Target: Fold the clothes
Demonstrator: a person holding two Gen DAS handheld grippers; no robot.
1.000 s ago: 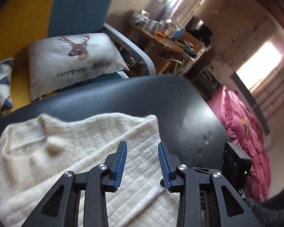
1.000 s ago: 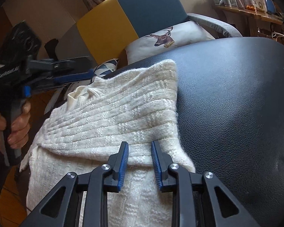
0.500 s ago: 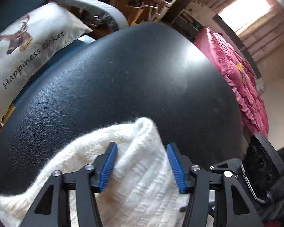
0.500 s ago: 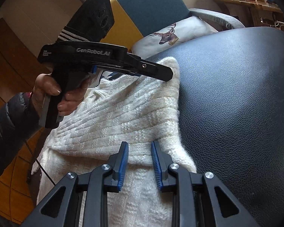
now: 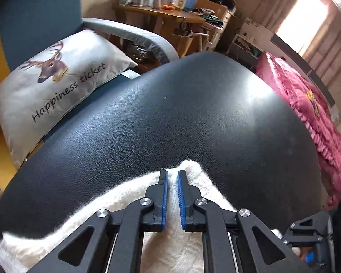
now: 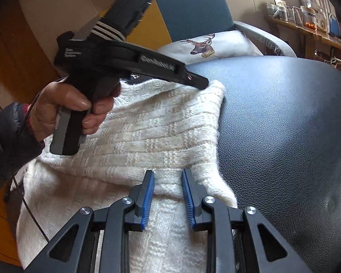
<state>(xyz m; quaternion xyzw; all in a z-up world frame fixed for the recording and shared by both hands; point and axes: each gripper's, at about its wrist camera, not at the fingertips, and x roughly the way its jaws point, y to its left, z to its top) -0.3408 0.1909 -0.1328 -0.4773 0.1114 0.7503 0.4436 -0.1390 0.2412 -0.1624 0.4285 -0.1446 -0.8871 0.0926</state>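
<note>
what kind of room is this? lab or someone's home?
Most likely a lived-in home, a bedroom or living room. A deer-print cushion sits on an armchair, a pink quilt lies to the right, and a cluttered wooden table holds jars. The white sweater lies on a black padded surface.

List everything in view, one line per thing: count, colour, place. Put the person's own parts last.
sweater: one, cream knit, partly folded on the black surface
table: one, black leather-look top, under the sweater
pillow: one, white with a deer print, on the armchair
armchair: one, blue and yellow with grey armrest, behind the table
wooden desk: one, brown, cluttered with jars, far back
blanket: one, pink, right of the table
left gripper: one, black with blue pads, nearly closed on the sweater's far corner
right gripper: one, black with blue pads, open over the sweater's near fold
hand: one, dark sleeve, holding the left gripper's handle
</note>
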